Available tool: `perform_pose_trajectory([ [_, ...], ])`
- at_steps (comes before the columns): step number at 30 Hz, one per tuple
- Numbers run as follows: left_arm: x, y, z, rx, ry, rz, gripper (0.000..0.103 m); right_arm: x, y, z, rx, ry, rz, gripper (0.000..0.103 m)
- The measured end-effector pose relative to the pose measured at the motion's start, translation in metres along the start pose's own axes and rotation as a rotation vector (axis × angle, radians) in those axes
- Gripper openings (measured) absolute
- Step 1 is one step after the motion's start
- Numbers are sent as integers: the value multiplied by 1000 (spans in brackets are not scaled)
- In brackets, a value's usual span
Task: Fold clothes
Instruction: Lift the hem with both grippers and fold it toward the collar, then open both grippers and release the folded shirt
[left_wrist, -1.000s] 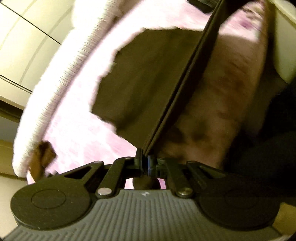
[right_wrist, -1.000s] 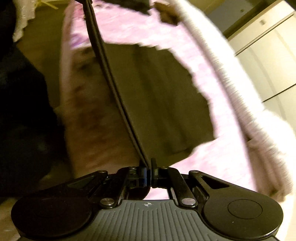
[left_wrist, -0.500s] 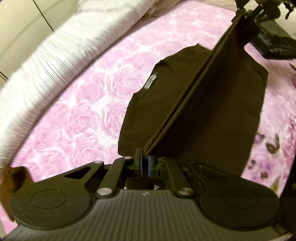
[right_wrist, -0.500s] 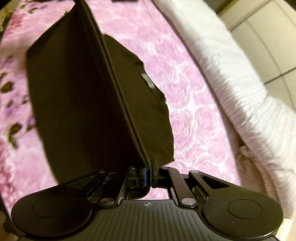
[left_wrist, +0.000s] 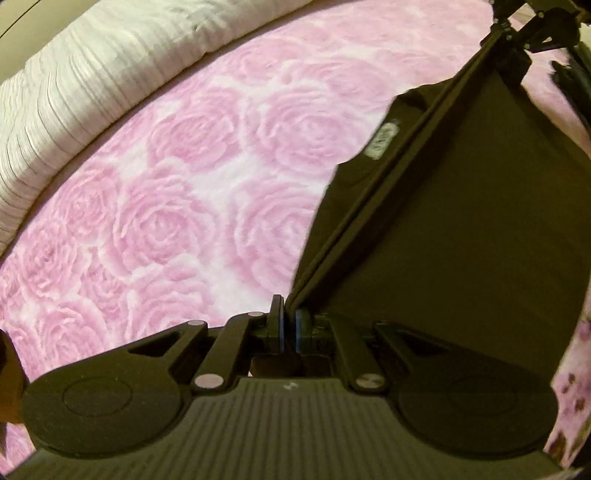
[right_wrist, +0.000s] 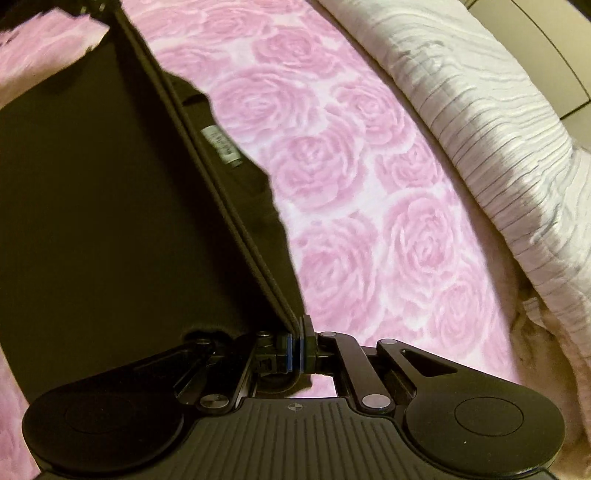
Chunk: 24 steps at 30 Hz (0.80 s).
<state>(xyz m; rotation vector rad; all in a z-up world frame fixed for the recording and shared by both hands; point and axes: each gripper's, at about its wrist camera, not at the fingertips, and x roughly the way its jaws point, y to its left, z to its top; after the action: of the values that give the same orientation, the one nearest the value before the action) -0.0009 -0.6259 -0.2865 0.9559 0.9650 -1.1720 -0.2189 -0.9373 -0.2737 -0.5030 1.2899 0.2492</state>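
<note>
- The left claw (left_wrist: 288, 325) is clamping one corner of the shirt (left_wrist: 461, 229); its jaws are pressing together on the doubled hem.
- The right claw (right_wrist: 297, 332) is clamping the opposite corner of the shirt (right_wrist: 92, 206) in the same way.
- The hem is running taut between the two claws, and the shirt is hanging from it over the bed (left_wrist: 192, 206), collar end with the label (left_wrist: 382, 144) touching or lying just above the cover.
- A white quilt (right_wrist: 491, 122) is lying along the bed edge, well apart from the shirt.
- For a clean fold, the operator should be keeping both claws level, holding the hem tight, and lowering it squarely over the collar end before letting go.
</note>
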Motion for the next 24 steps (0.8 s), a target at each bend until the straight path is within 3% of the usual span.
perform_pose_trajectory([
  [4, 29, 9, 3, -36, 43, 16, 5, 31, -21, 11, 53, -9, 35, 1],
  [9, 40, 14, -5, -92, 60, 81, 18, 65, -35, 8, 198, -6, 64, 6],
  [11, 43, 16, -8, -115, 64, 108, 20, 68, -38, 0, 280, -27, 21, 33],
  [14, 43, 17, -13, -148, 67, 150, 25, 56, -44, -18, 441, -84, -35, 53],
  [19, 13, 10, -30, -193, 43, 205, 25, 17, -36, -48, 647, -209, -58, 54],
  [24, -12, -14, -56, -193, 44, 207, 26, 4, -51, -69, 824, -257, 27, 54],
])
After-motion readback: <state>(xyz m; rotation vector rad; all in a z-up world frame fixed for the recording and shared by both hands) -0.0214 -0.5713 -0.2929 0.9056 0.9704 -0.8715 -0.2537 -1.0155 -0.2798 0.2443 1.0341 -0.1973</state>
